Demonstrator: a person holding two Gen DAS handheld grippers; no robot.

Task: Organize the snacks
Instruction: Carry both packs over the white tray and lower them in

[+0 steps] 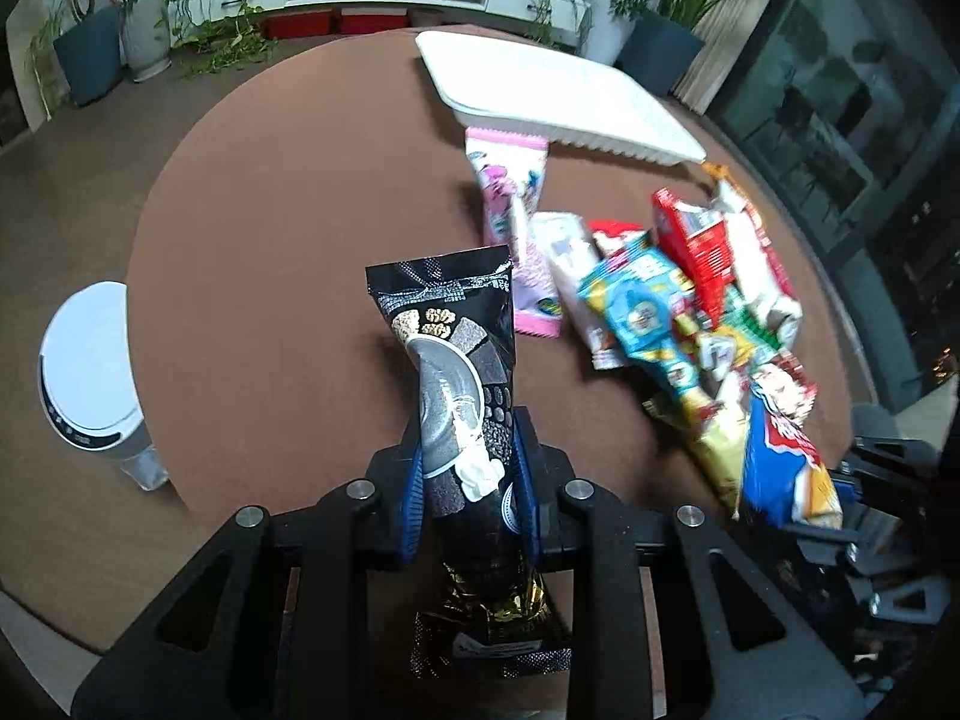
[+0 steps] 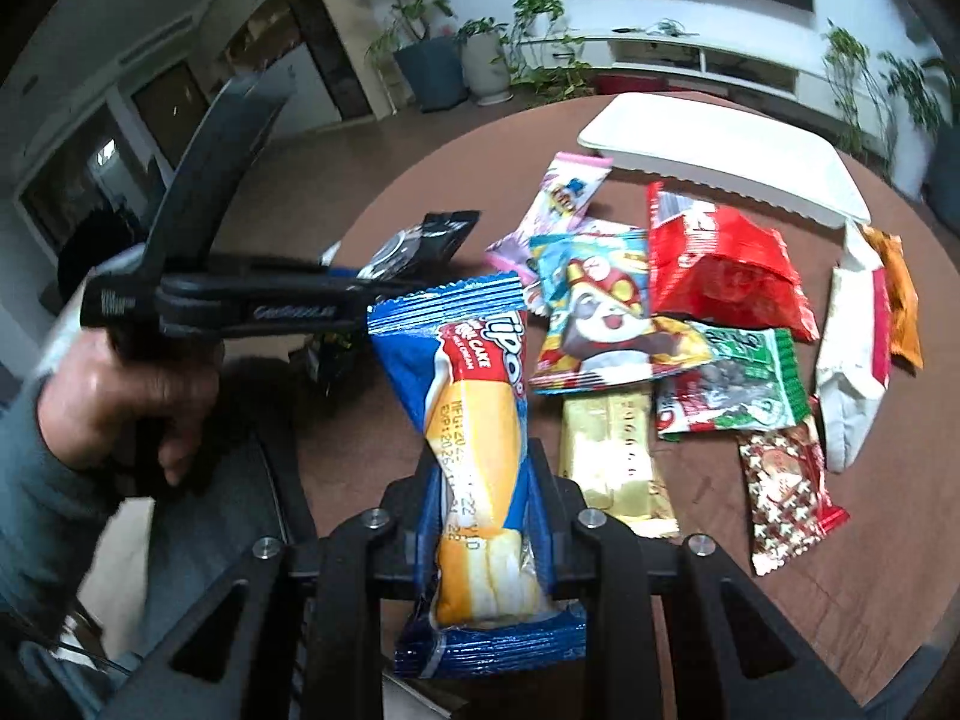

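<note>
1. Left gripper (image 1: 471, 498): jaws closed on the black snack packet (image 1: 459, 372), gripped near its lower third. The packet stands roughly upright and clear of the brown round table (image 1: 270, 240). It is glossy black with a grey bowl picture; the wrapper below the jaws is crumpled.

2. To the far left a white-lidded container (image 1: 90, 372) stands just off the table edge; no part in the task is evident.

3. Centre: the white tray (image 1: 558, 96) lies at the far side of the table, apparently holding nothing. A pink packet (image 1: 516, 222) lies just before it, touching or nearly touching its rim.

4. Right gripper (image 2: 483, 516): jaws closed on the blue cake packet (image 2: 474, 450), held by its middle and raised off the table. Clear film shows a yellow cake roll inside; the ends are blue crimped foil.

5. Right of that, the loose pile remains on the table: a red packet (image 2: 726, 276), a cartoon packet (image 2: 600, 312), a gold bar (image 2: 612, 456), a green packet (image 2: 738, 378) and others, overlapping.

6. Judgement: the step in hand is carrying two picked items; sorting is at an early stage. The next move likely calls for carrying both packets over the pile to the tray and releasing them flat, without the two grippers fouling one another.
</note>
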